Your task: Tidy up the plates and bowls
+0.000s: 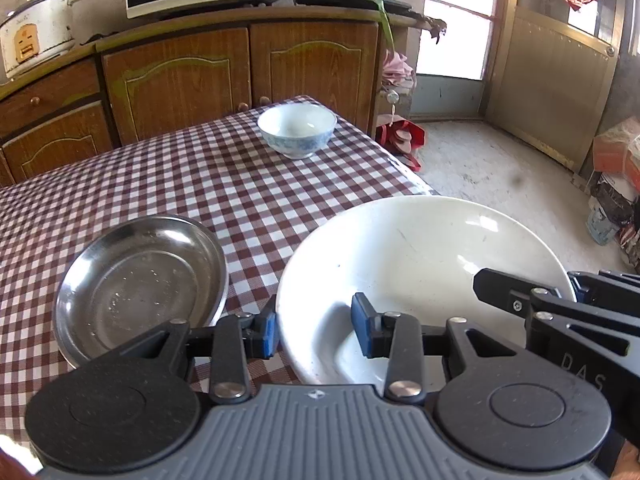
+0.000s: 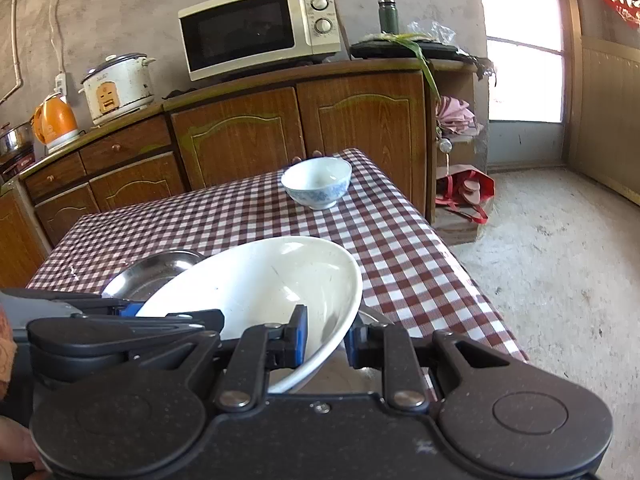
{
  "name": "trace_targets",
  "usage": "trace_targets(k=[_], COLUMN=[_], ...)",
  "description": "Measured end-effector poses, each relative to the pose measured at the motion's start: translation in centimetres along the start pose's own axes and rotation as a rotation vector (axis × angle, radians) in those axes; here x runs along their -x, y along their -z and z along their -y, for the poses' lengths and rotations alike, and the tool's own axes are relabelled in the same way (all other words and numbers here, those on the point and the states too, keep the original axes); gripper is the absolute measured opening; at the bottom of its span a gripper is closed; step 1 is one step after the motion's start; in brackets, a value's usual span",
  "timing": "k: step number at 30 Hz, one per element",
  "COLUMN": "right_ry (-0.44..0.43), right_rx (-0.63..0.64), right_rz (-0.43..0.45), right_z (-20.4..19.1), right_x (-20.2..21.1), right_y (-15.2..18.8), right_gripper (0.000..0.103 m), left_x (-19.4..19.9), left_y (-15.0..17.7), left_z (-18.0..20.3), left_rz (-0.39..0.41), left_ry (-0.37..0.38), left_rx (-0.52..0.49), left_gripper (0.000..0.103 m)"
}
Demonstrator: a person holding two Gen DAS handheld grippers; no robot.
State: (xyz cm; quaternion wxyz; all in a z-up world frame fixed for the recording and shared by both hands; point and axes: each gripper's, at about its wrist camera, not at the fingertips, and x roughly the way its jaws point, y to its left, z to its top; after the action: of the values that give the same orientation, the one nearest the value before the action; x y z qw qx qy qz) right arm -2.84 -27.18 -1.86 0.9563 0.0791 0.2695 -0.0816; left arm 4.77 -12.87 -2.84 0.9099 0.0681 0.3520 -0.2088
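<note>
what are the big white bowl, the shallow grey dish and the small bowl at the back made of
Big white bowl: likely glazed ceramic or enamel; glossy window glints, fine dark scuffs, so it is hard to say which.
Shallow grey dish: stainless steel by the look; dull mirror sheen, rolled rim, water spots.
Small bowl: probably glazed porcelain; shiny white inside, blue pattern printed outside.

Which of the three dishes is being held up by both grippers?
The large white bowl: both grippers pinch its rim. The steel dish and the small blue-patterned bowl sit untouched on the checked table.
</note>
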Motion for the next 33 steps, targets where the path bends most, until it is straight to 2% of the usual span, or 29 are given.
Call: trace_targets(k=[33], right_ry=[0.015], right_rx=[-0.062], right_rz=[-0.107], right_z=[2.1], right_x=[-3.5], right_y=[2.4], right_gripper=[0.025], left_x=[-3.9], left_y=[1.2], left_z=[0.6], left_rz=[-0.096], left_ry=[0.017], left_rx=[-0.027], left_gripper=[0.038])
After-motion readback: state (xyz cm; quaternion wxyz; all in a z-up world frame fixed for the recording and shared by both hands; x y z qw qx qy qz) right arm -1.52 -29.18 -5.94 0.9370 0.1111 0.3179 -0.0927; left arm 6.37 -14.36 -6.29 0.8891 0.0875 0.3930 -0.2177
